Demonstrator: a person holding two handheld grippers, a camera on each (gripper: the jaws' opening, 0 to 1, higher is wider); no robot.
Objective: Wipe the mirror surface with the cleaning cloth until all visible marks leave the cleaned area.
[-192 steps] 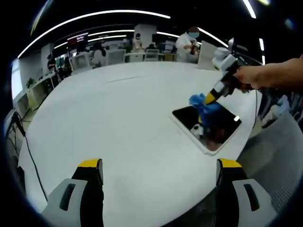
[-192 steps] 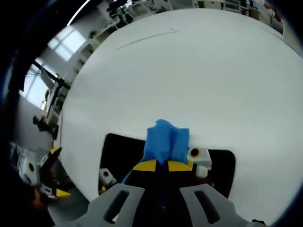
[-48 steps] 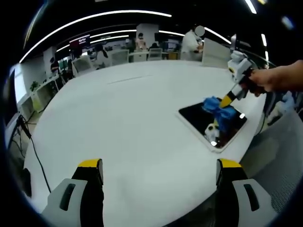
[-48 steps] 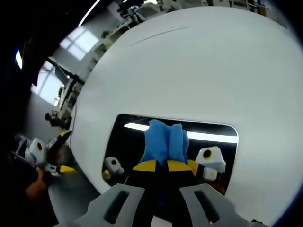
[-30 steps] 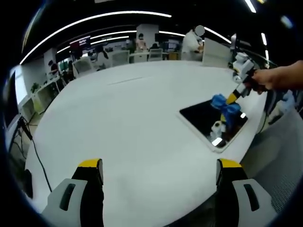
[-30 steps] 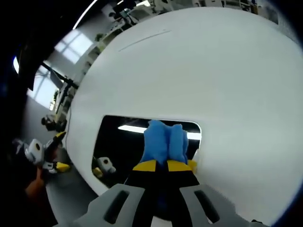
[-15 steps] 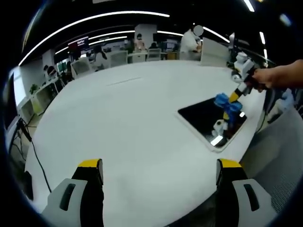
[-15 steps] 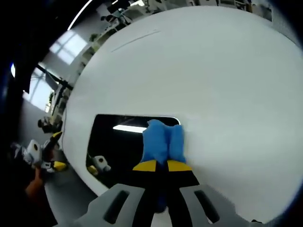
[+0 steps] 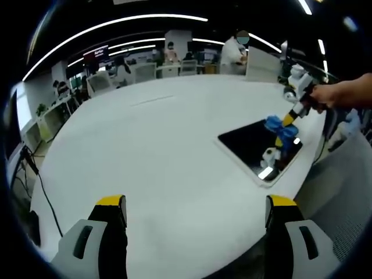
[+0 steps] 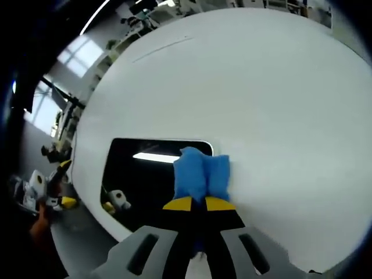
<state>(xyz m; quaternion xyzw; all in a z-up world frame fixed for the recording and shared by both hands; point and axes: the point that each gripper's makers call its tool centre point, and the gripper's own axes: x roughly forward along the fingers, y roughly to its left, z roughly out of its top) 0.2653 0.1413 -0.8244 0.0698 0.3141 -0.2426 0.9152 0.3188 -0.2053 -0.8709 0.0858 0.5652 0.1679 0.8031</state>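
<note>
Evidently the wiping was under way. The mirror (image 9: 258, 146) lay flat near the edge of the round white table (image 9: 157, 151), dark glass in a pale frame, reflecting a ceiling light strip.

Right gripper (image 10: 195, 203): jaws closed tight on the blue cloth (image 10: 200, 173), which bunched up past the yellow tips. The cloth sat at one edge of the mirror (image 10: 148, 174), over the corner of the frame, partly on glass and partly over the table (image 10: 261, 93). Probably held bunched so the wad, not the jaw tips, met the glass. In the left gripper view the same gripper (image 9: 289, 118) came in from the right, angled down onto the mirror's far edge with the cloth (image 9: 274, 124) under it, a hand (image 9: 340, 96) behind it.

Left gripper (image 9: 195, 209): jaws wide apart, nothing between them, hanging back over the table, well apart from the mirror. My guess was it stayed out of the way to keep the mirror and cloth in sight.

Marks: I could not tell any on the glass; reflections of the gripper and lights covered much of it. How much wiping was left I could not judge.

Risk: with the cloth at the frame edge, a further stroke might run off the mirror or nudge it toward the table's edge.
</note>
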